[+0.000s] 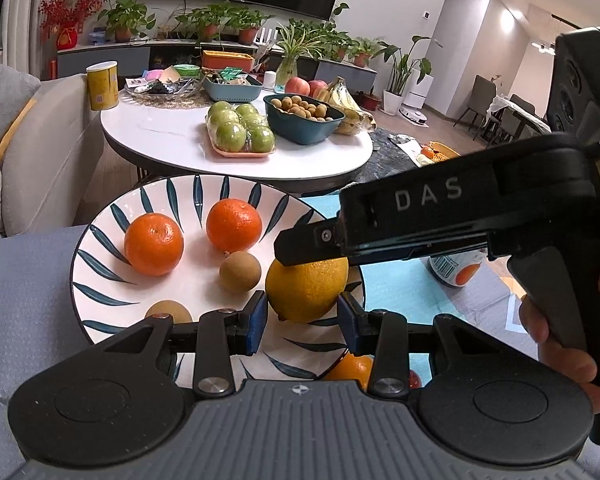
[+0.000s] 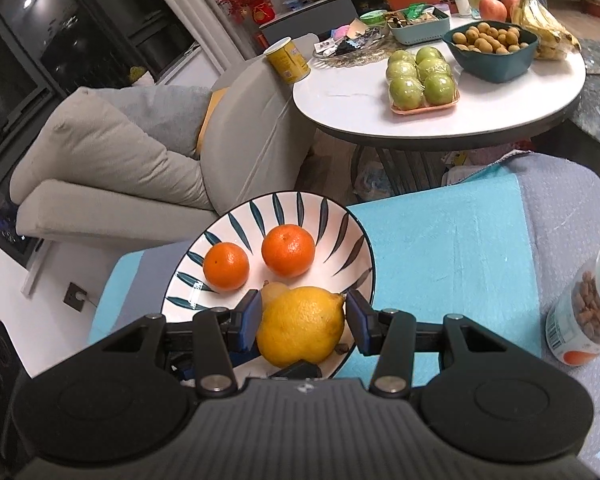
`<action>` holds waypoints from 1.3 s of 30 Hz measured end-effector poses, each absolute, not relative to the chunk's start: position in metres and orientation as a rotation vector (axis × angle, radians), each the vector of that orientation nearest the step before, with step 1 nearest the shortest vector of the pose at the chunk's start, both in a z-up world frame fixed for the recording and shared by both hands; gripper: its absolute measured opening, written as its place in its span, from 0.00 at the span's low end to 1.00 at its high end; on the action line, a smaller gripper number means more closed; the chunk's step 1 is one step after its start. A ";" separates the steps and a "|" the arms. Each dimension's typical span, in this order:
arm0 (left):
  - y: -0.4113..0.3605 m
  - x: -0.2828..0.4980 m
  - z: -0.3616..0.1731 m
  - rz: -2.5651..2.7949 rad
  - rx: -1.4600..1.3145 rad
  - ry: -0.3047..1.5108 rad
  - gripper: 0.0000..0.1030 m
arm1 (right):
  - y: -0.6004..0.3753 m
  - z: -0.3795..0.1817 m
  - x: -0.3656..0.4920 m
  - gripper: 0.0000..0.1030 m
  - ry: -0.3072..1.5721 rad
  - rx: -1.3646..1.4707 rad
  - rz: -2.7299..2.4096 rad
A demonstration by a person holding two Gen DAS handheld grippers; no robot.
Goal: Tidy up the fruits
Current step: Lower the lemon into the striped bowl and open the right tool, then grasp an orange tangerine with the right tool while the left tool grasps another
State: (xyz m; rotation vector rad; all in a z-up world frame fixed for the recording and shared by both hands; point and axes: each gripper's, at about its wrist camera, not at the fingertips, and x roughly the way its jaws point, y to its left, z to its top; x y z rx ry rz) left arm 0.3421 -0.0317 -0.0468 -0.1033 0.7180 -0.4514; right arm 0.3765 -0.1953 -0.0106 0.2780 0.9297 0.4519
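Observation:
A white plate with blue leaf marks (image 1: 100, 264) (image 2: 220, 232) rests on a teal mat. It holds two oranges (image 1: 154, 244) (image 1: 234, 225) and two small brown fruits (image 1: 240, 271) (image 1: 168, 310). My right gripper (image 2: 303, 322) is shut on a yellow lemon (image 2: 300, 326) (image 1: 308, 286), low over the plate's near right side. In the left wrist view one of its fingers (image 1: 300, 246) lies on top of the lemon. My left gripper (image 1: 302, 322) hangs over the plate's near rim, jaws a little apart and holding nothing. The lemon sits just past its tips.
Another orange (image 1: 350, 368) peeks out under the plate's near edge. A jar with an orange label (image 2: 584, 320) stands on the mat to the right. Behind is a round white table (image 1: 160, 136) with green apples (image 1: 242, 130) and a bowl of small fruits (image 1: 304, 116). A grey sofa (image 2: 100, 152) stands left.

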 end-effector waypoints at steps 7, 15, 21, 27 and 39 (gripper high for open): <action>-0.029 0.342 -0.049 -0.446 -0.109 0.724 0.35 | -0.193 -0.013 0.378 0.72 0.928 0.269 0.455; -0.030 0.344 -0.051 -0.445 -0.109 0.721 0.35 | -0.189 -0.014 0.379 0.72 0.919 0.243 0.450; -0.029 0.344 -0.051 -0.445 -0.110 0.721 0.35 | -0.188 -0.014 0.378 0.72 0.913 0.234 0.451; -0.030 0.342 -0.048 -0.426 -0.095 0.701 0.37 | -0.188 -0.011 0.376 0.72 0.894 0.219 0.441; -0.019 0.334 -0.038 -0.418 -0.114 0.680 0.37 | -0.199 0.003 0.368 0.72 0.835 0.200 0.392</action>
